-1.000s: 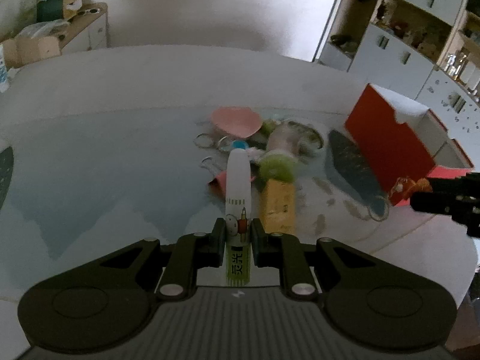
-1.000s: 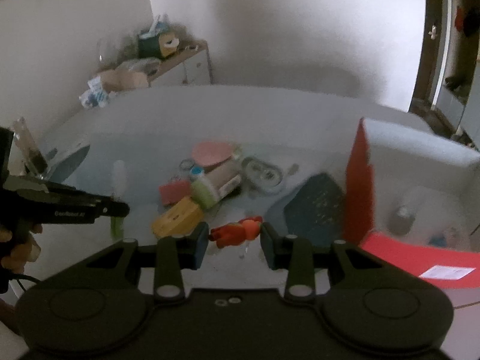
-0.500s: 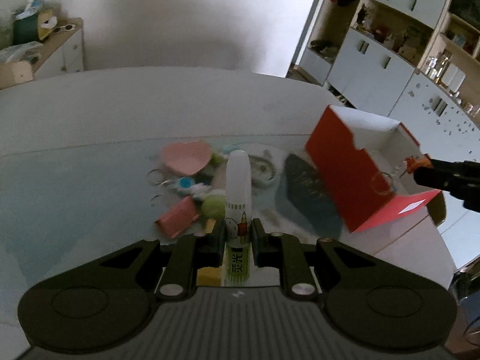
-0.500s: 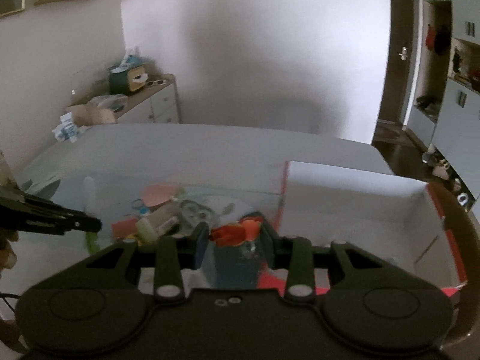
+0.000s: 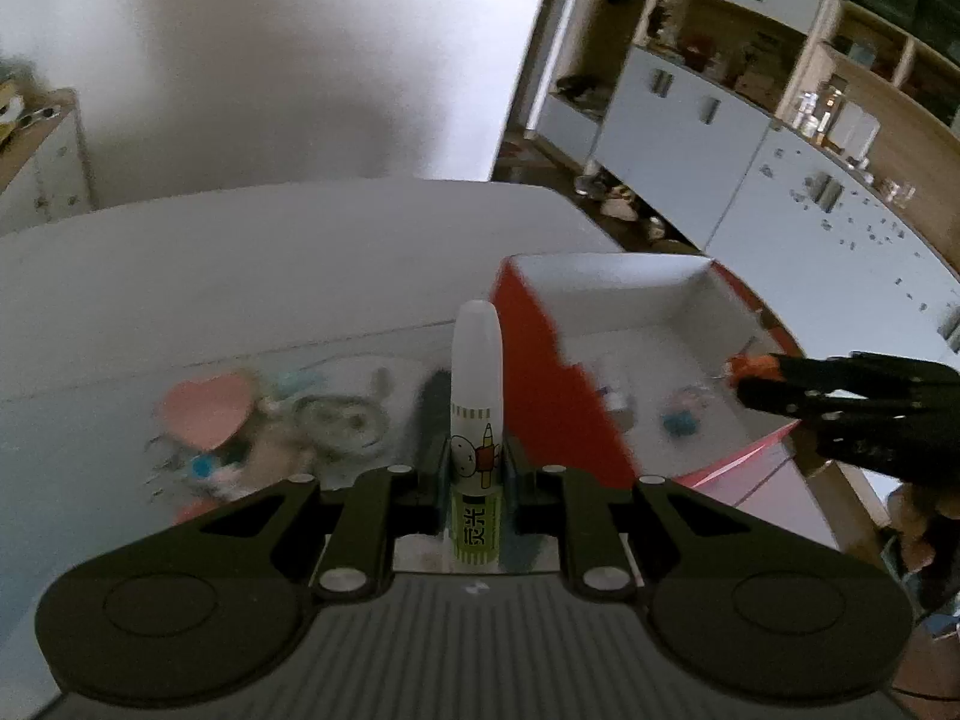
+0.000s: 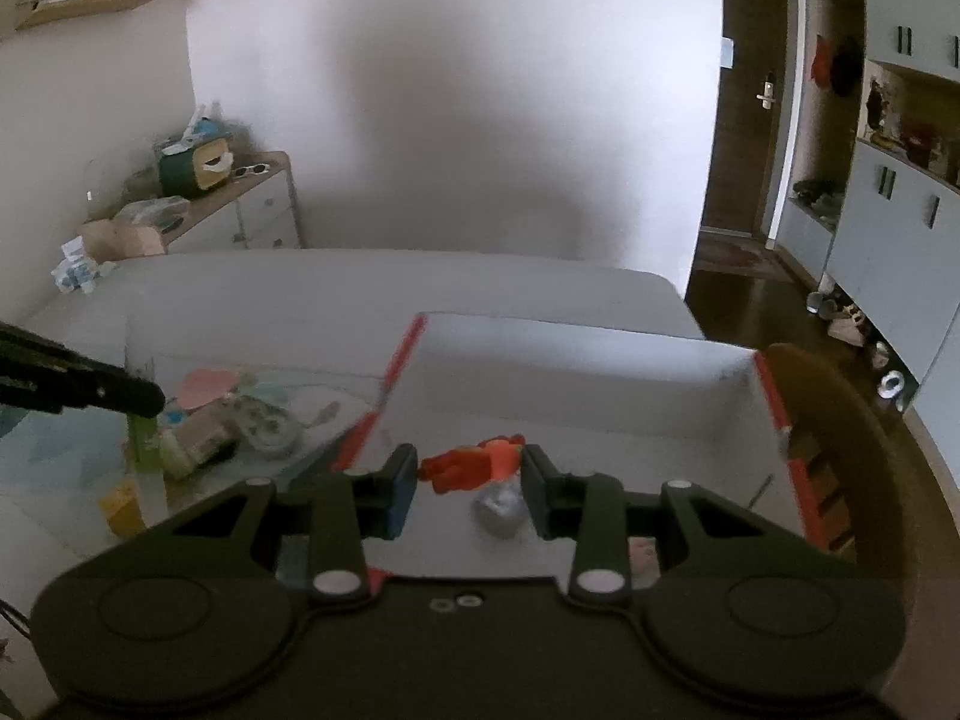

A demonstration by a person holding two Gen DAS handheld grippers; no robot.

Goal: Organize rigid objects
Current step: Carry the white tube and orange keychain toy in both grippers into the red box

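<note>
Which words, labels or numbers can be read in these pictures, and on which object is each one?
"灵光": printed vertically on the green band of the glue stick held in the left gripper.
No other writing shows clearly: the items on the table and in the red box are too blurred.

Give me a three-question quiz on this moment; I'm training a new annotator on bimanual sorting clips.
1. True or false: the left gripper is shut on a glue stick.
2. What is in the right gripper? A) pink heart B) orange toy C) yellow block
3. Fill in: the right gripper is above the red ___.

Key: 1 true; 2 B; 3 box.
</note>
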